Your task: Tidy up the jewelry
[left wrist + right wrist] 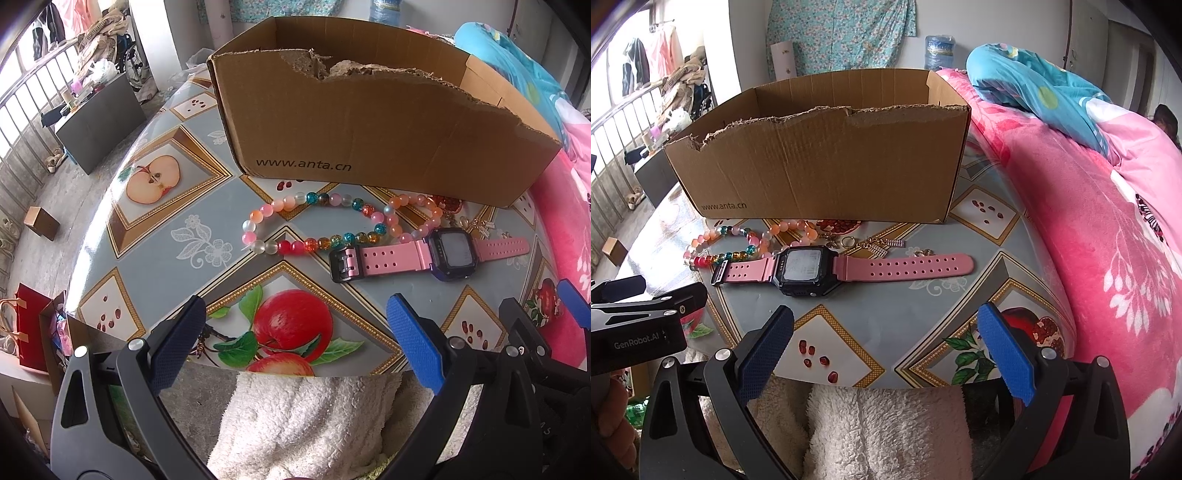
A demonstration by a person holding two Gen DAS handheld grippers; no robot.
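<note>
A pink-strapped watch lay flat on the tabletop, just in front of a torn cardboard box. A string of coloured beads curled between the watch and the box, touching the watch strap, and a small gold trinket lay beside them. Nearer the edge, the left gripper and right gripper hung with jaws spread apart, holding nothing. A pink blanket lay to the right.

left tongs agape, right tongs agape
</note>
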